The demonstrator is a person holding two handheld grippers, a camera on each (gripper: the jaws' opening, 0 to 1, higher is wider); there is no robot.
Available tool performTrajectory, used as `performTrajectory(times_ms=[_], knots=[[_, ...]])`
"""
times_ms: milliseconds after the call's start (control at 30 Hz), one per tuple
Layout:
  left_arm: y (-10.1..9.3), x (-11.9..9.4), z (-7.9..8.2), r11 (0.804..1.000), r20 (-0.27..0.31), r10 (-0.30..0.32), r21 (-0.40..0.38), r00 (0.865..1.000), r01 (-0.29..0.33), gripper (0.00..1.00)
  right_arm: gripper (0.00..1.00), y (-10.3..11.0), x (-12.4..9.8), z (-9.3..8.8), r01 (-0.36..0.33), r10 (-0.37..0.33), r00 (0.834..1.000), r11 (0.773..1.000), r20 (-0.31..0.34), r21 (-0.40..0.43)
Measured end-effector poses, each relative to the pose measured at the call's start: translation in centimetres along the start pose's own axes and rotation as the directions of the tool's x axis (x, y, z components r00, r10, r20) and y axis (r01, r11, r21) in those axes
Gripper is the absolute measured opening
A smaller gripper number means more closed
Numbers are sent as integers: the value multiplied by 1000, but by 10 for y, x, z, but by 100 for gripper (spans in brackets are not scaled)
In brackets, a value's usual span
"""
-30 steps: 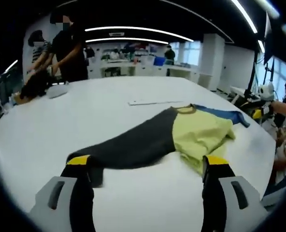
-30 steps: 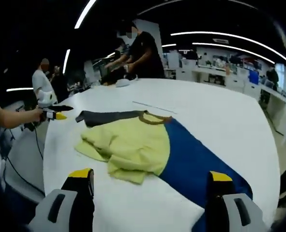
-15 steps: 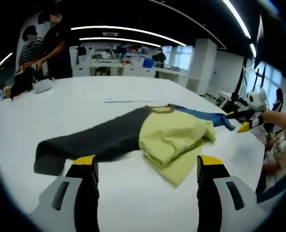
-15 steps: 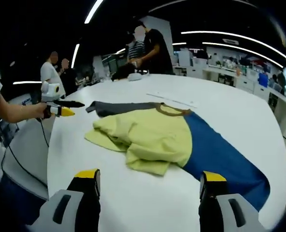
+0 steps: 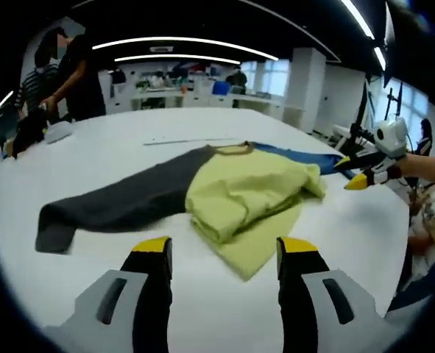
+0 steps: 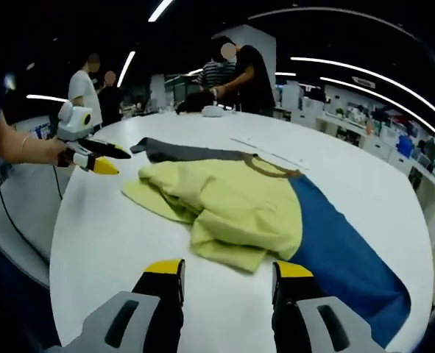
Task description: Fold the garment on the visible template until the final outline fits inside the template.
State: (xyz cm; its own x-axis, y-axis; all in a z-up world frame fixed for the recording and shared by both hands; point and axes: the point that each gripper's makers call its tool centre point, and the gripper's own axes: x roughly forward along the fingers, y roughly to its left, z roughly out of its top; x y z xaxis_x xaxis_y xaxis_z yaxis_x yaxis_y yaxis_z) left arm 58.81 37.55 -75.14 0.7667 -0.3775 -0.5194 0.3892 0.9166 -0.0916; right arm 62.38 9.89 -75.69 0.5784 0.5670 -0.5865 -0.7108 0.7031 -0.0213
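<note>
A garment with a crumpled yellow body (image 5: 246,195), a dark grey sleeve (image 5: 107,209) and a blue sleeve (image 5: 298,156) lies spread on the white table (image 5: 92,154). My left gripper (image 5: 223,248) hovers open just short of the yellow hem, holding nothing. In the right gripper view the yellow body (image 6: 232,202) sits between the grey sleeve (image 6: 180,152) and the blue sleeve (image 6: 342,250). My right gripper (image 6: 228,271) is open and bare near the yellow fold. Each gripper also shows from the other's view: the right gripper (image 5: 361,173) and the left gripper (image 6: 99,158), both off the cloth.
A thin pale strip (image 5: 184,140) lies on the table beyond the collar. Two people (image 6: 235,70) handle a dark cloth (image 6: 199,99) at the table's far end. The rounded table edge (image 6: 59,235) runs close on the left of the right gripper view.
Both views have shifted closer to the garment. The jaws of both grippers stand nearer together than before. The garment keeps the same shape.
</note>
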Motion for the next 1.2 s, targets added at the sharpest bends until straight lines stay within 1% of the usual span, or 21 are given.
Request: performTrajectory(times_ms=[100, 233, 300, 467, 567, 733, 833, 900, 967, 1000, 1033, 1100, 1133, 1200], knots=[[0, 2, -7, 1000, -22, 19, 20, 1000, -18, 46, 38, -2, 6, -4, 11, -11, 1000, 1000, -14, -23], [-3, 6, -11, 1000, -22, 24, -18, 999, -25, 43, 37, 1, 12, -6, 7, -8, 1000, 1000, -20, -30], [-6, 8, -14, 999, -31, 31, -16, 999, -32, 41, 37, 3, 15, -8, 8, -9, 1000, 999, -25, -40], [-10, 12, -20, 999, -48, 38, -12, 998, -39, 37, 34, 0, 20, -8, 33, -35, 999, 997, -23, -76], [-12, 15, -22, 999, -52, 45, -23, 998, -46, 35, 30, -1, 23, -9, 38, -40, 999, 995, -28, -89], [-19, 19, -28, 998, -72, 39, -37, 997, -42, 30, 25, -4, 26, -12, 49, -53, 998, 993, -37, -105], [-20, 19, -29, 998, -75, 40, -45, 996, -44, 29, 22, -5, 27, -11, 57, -62, 997, 990, -37, -126], [-18, 20, -27, 997, -65, 47, -57, 997, -51, 28, 21, -6, 29, -13, 59, -68, 996, 987, -51, -152], [-16, 20, -26, 996, -66, 55, -68, 996, -59, 26, 19, -6, 30, -15, 60, -71, 996, 984, -60, -169], [-16, 21, -26, 996, -66, 60, -69, 996, -64, 25, 17, -7, 30, -13, 60, -69, 996, 983, -49, -171], [-15, 21, -26, 995, -66, 66, -70, 996, -71, 23, 15, -7, 30, -14, 60, -71, 996, 983, -57, -174], [-15, 21, -26, 995, -74, 82, -56, 994, -87, 19, 13, -7, 31, -15, 54, -66, 996, 982, -60, -183], [-15, 21, -26, 995, -89, 90, -45, 992, -94, 18, 11, -6, 33, -14, 51, -64, 996, 981, -62, -189], [-16, 22, -26, 995, -101, 93, -26, 991, -96, 17, 10, -7, 35, -14, 50, -64, 996, 981, -68, -188]])
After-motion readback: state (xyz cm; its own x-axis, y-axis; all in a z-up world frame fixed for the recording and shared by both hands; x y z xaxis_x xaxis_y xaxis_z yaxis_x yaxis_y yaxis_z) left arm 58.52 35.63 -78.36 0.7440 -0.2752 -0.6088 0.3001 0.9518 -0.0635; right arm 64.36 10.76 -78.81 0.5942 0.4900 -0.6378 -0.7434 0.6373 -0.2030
